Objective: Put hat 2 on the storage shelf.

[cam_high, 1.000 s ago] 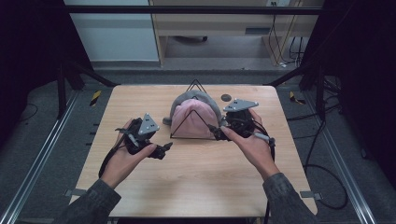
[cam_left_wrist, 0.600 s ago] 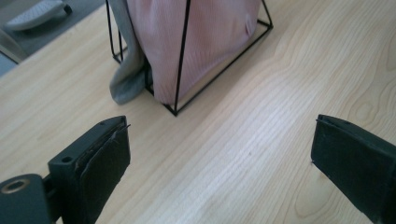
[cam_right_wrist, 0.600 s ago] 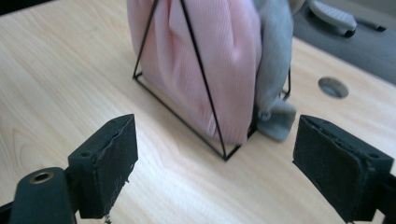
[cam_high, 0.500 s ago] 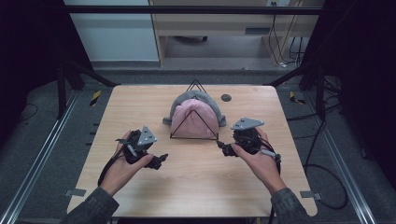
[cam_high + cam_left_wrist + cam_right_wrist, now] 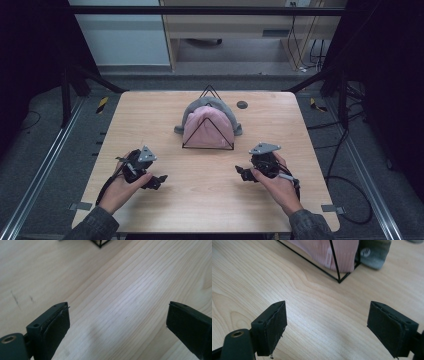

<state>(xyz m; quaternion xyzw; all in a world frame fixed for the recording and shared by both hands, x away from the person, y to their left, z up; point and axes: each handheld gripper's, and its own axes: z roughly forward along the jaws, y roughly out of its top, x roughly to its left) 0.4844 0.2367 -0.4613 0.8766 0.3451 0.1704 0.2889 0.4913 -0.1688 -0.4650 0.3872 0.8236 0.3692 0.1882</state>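
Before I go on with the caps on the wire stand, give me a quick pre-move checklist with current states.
1. Left hand-held gripper open, nothing between jaws: ok.
2. Right hand-held gripper open and empty: ok.
3. Pink cap on wire stand: ok.
4. Grey cap behind and under the pink one: ok.
5. Bare table between grippers and stand: ok.
6. Stand firmly seated: cannot tell.
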